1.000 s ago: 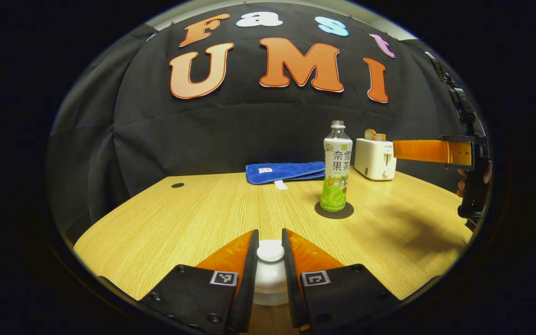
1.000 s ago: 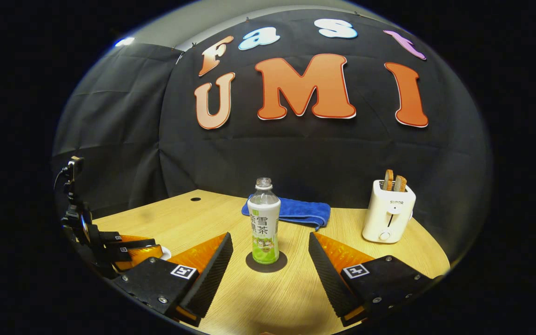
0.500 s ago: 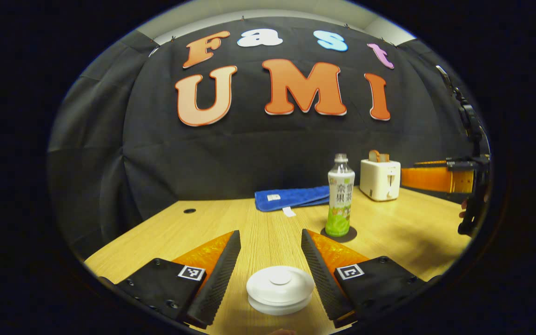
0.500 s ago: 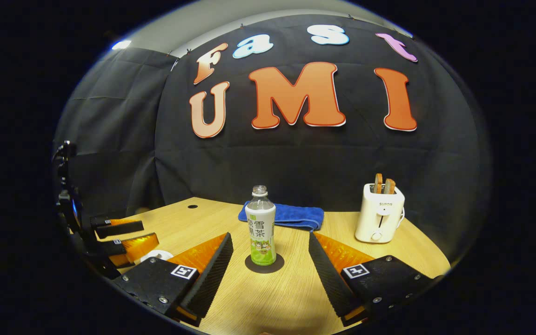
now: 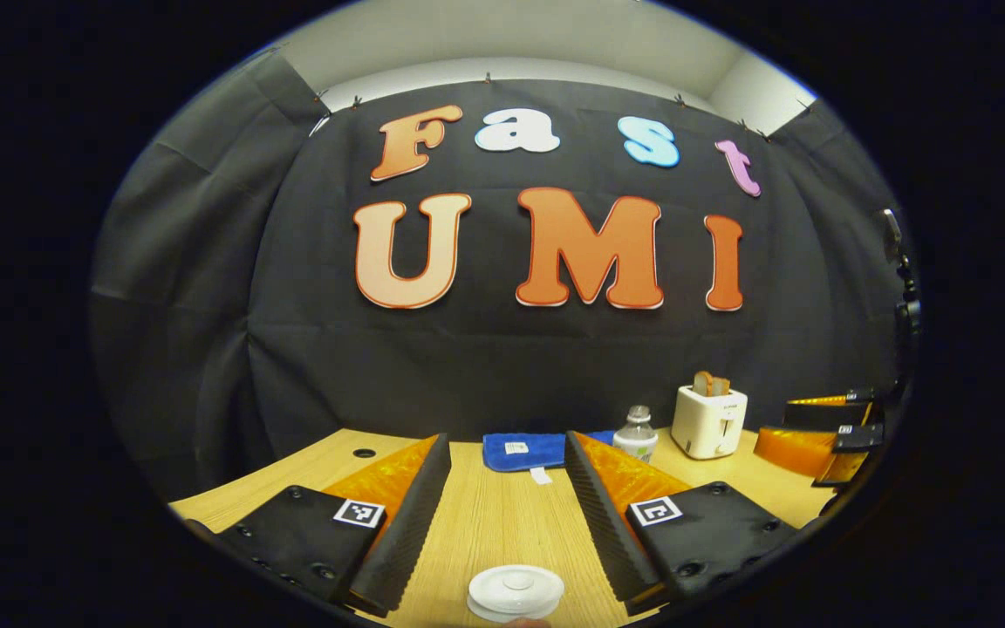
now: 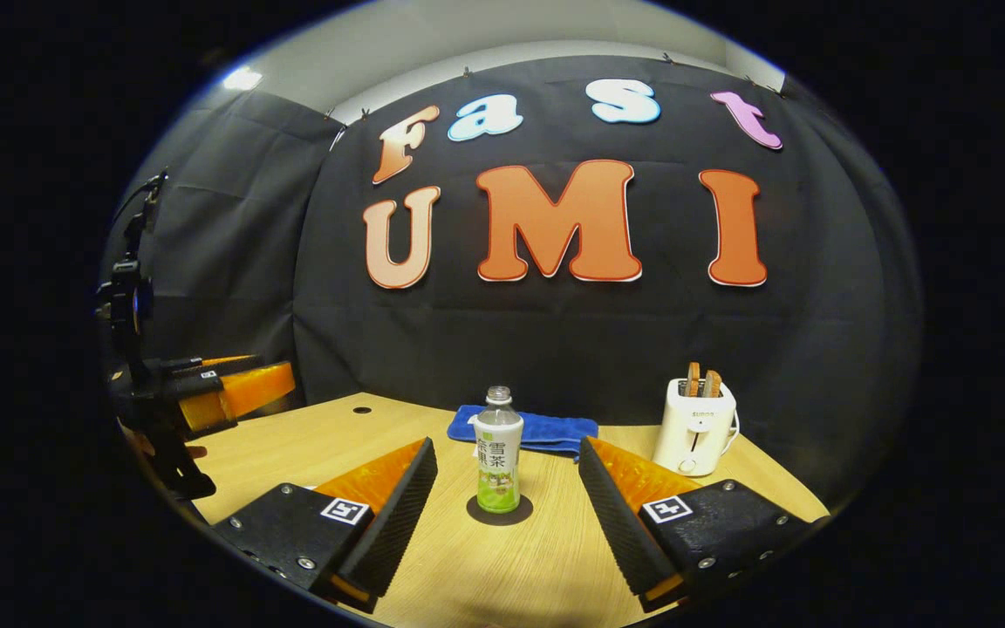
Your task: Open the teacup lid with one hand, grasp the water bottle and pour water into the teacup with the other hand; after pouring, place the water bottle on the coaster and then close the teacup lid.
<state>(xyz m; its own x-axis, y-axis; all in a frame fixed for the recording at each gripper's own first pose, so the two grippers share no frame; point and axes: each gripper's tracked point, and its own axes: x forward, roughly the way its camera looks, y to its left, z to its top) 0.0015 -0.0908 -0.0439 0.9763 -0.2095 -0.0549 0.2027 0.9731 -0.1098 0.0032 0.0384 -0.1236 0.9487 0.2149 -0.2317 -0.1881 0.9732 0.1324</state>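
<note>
The white teacup lid [image 5: 516, 591] with its knob rests on the cup at the bottom edge of the left gripper view, below and nearer than the fingertips. My left gripper [image 5: 507, 439] is open above it, touching nothing; in the right gripper view this left gripper [image 6: 245, 384] hovers over the table's left side. The water bottle [image 6: 497, 462], green at the base and uncapped, stands upright on a dark round coaster [image 6: 499, 510]. My right gripper [image 6: 505, 443] is open, its fingers short of the bottle on either side. In the left gripper view the bottle [image 5: 638, 433] peeks from behind a finger.
A folded blue towel [image 6: 524, 431] lies at the back of the wooden table [image 6: 502, 576], behind the bottle. A white toaster [image 6: 694, 427] with toast in it stands at the back right. The right gripper [image 5: 816, 427] hovers at the right of the left gripper view.
My left gripper opened off the lid knob, then rose and drew back, leaving the lid on the cup. The right gripper stayed open and backed a little away from the bottle.
</note>
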